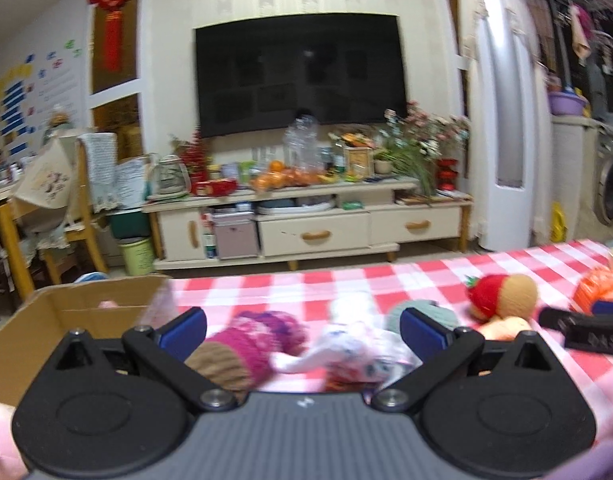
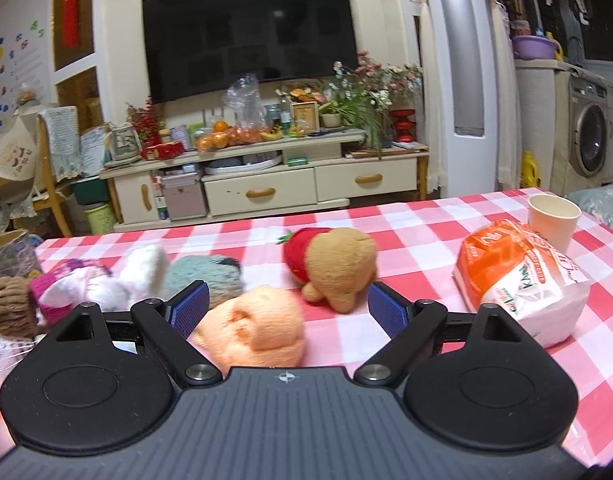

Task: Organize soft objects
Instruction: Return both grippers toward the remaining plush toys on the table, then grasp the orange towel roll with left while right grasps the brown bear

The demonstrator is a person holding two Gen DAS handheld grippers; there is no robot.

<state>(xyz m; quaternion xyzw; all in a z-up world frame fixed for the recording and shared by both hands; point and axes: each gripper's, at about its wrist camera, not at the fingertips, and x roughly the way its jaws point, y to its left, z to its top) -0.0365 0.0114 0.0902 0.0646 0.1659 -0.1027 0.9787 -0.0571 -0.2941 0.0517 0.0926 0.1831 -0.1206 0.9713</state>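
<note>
Soft toys scattered over red-and-white checked surface (image 2: 418, 240). Left hand-held gripper (image 1: 302, 334) spread wide, nothing clamped, blue pads (image 1: 186, 330) well apart, hovering low above pink knitted toy (image 1: 262, 340) and white plush rabbit (image 1: 346, 344), both blurred. Teal fuzzy toy (image 1: 424, 312) just behind right pad. Open cardboard box (image 1: 50, 320) at left edge of surface, something pink inside, too blurred to tell. Right hand-held gripper (image 2: 288, 308) likewise wide open, gripping nothing, peach plush toy (image 2: 254, 332) lying between its fingers, nearer the left one. Brown bear with red strawberry hat (image 2: 334, 264) lying on its side just beyond, close to right fingertip but apart from it. Same pink knitted toy (image 2: 46, 288), white plush rabbit (image 2: 122, 276) and teal fuzzy toy (image 2: 206, 276) bunched together at left in right wrist view. Orange-and-white plastic packet (image 2: 518, 280) at right, paper cup (image 2: 552, 216) upright just behind it. Beyond the surface: dark television (image 2: 246, 28) on wall, cream cabinet (image 2: 266, 184) crowded with oranges, flowers and bottles, washing machine (image 2: 590, 140) far right.
</note>
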